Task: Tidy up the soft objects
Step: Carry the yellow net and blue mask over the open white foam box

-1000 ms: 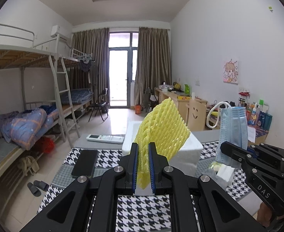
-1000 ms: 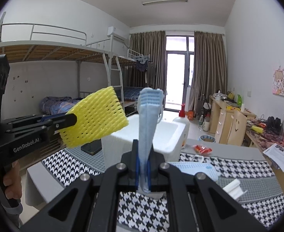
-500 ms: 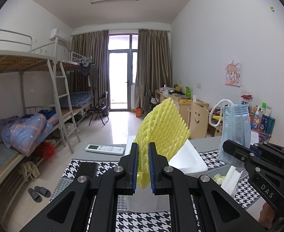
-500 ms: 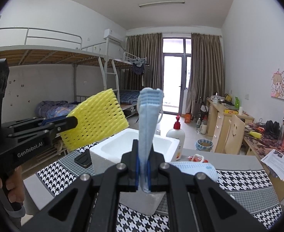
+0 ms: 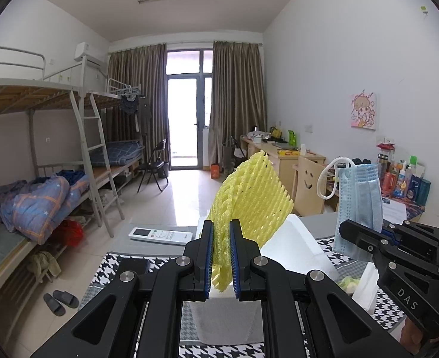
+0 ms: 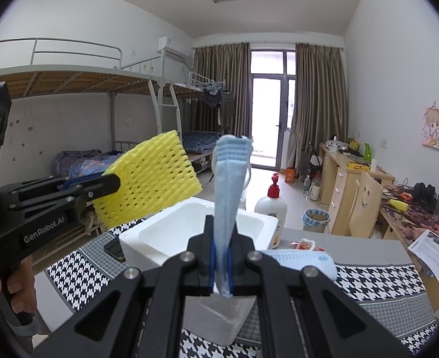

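Your left tongs [image 5: 221,256] grip the yellow foam net [image 5: 249,197], your right tongs [image 6: 221,264] grip the blue face mask [image 6: 229,185]; both are held above the white foam box [image 6: 189,232] on the bench [image 6: 377,271].

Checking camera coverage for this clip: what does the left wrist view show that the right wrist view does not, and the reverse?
Only the left wrist view shows the white remote control lying on the table and the slippers on the floor.

Only the right wrist view shows the lotion pump bottle behind the box, the hand holding the left gripper, and the open hollow of the white foam box.

Both show the yellow foam net clamped in the left jaws, the blue face mask clamped in the right gripper, the foam box and the houndstooth cloth.
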`<state>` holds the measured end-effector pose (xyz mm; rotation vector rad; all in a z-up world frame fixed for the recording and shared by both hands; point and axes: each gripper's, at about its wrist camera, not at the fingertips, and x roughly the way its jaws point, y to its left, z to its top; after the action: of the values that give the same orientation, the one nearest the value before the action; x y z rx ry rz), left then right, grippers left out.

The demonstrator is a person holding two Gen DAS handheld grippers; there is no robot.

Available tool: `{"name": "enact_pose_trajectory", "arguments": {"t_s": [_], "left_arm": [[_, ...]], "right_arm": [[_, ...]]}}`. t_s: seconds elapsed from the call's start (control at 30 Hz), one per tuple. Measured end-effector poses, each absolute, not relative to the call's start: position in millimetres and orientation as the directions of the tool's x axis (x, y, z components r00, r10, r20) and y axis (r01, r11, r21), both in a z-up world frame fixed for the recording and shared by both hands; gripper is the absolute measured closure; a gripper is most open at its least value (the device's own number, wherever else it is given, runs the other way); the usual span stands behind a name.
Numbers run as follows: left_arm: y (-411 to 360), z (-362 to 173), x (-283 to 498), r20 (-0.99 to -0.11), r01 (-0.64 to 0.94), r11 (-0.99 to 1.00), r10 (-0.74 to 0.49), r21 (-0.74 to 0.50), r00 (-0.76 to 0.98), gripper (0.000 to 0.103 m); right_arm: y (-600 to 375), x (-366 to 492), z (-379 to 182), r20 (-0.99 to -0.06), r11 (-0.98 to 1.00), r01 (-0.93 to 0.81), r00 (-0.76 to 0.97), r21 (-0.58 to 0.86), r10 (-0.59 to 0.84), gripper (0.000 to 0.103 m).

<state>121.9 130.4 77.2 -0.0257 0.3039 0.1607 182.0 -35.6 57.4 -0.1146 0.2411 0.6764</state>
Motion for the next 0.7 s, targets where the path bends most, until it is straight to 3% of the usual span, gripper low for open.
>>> {"name": "enact_pose_trajectory", "arguments": {"t_s": [0.7], "left_arm": [[168.8,68.2,145.0,-0.328,-0.218,0.976,0.201,-0.014,0.923,0.092]], "right_arm": [[18.3,221.4,51.0,-0.328,0.736,-0.676,0.696,-0.001,0.639,0.094]]}}
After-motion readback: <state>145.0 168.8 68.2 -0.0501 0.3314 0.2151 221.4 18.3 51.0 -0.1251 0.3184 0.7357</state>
